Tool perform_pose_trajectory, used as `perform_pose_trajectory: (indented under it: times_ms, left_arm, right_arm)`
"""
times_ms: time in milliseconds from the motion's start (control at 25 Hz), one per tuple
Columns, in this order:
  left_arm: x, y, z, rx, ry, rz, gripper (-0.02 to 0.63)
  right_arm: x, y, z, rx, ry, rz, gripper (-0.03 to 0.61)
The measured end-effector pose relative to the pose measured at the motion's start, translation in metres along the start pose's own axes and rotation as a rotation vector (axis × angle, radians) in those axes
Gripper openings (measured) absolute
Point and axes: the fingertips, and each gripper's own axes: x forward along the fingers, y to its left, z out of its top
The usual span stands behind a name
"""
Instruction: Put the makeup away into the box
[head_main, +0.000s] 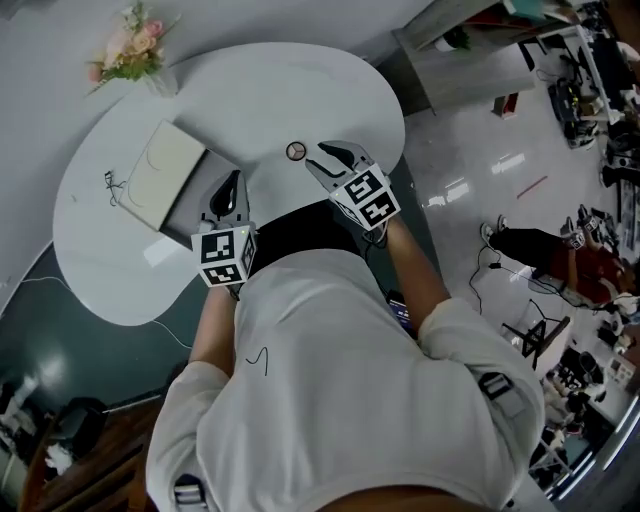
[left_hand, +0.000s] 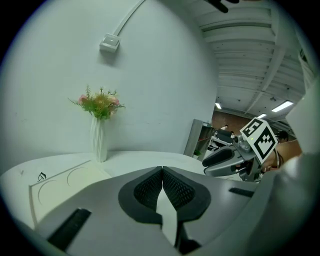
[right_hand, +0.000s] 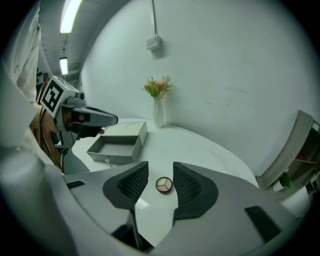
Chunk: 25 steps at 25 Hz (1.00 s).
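A small round makeup compact (head_main: 295, 151) with pale pans lies on the white table (head_main: 330, 95). My right gripper (head_main: 322, 158) hovers just beside it, jaws open. In the right gripper view the compact (right_hand: 164, 185) shows in the gap between the pads, which do not touch it. The cream box (head_main: 160, 170) sits to the left with its grey drawer (right_hand: 115, 148) pulled open and empty. My left gripper (head_main: 231, 182) is by the drawer's near end; its pads (left_hand: 150, 190) are pressed together with nothing between them.
A white vase of flowers (head_main: 135, 50) stands at the table's far edge behind the box. A thin cable (head_main: 110, 185) lies left of the box. The table's curved edge drops to a glossy floor (head_main: 470, 170) on the right, with a grey shelf unit (right_hand: 295, 155) beyond.
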Motion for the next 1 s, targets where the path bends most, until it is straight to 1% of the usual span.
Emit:
perform_pose_trajectory:
  times_ms: [160, 280, 400, 520, 600, 680, 800, 920, 960, 1000]
  left_arm:
    - [0.011, 0.007, -0.012, -0.079, 0.035, 0.100, 0.018]
    - [0.014, 0.006, -0.019, -0.112, 0.059, 0.178, 0.018]
    - [0.016, 0.002, -0.025, -0.141, 0.073, 0.240, 0.018]
    - [0.011, 0.000, -0.035, -0.188, 0.081, 0.311, 0.018]
    - [0.003, 0.000, -0.043, -0.228, 0.083, 0.370, 0.018]
    - [-0.007, 0.001, -0.052, -0.265, 0.086, 0.427, 0.018]
    - [-0.022, 0.002, -0.064, -0.306, 0.094, 0.499, 0.018]
    - [-0.034, 0.004, -0.071, -0.336, 0.093, 0.552, 0.018]
    - [-0.037, 0.005, -0.072, -0.342, 0.089, 0.566, 0.018]
    - [-0.040, 0.007, -0.072, -0.348, 0.085, 0.579, 0.018]
  right_arm:
    - [0.025, -0.011, -0.018, -0.048, 0.062, 0.103, 0.170]
    - [0.042, -0.014, -0.033, -0.092, 0.100, 0.180, 0.189]
    - [0.060, -0.016, -0.050, -0.126, 0.140, 0.255, 0.199]
    - [0.078, -0.016, -0.068, -0.176, 0.191, 0.319, 0.213]
    - [0.088, -0.015, -0.073, -0.221, 0.210, 0.346, 0.224]
    - [0.098, -0.014, -0.076, -0.286, 0.220, 0.368, 0.230]
    - [0.114, -0.008, -0.085, -0.373, 0.252, 0.400, 0.245]
    - [0.126, -0.005, -0.092, -0.417, 0.281, 0.413, 0.247]
    - [0.128, -0.005, -0.092, -0.430, 0.286, 0.410, 0.224]
    - [0.129, -0.005, -0.092, -0.438, 0.289, 0.410, 0.224]
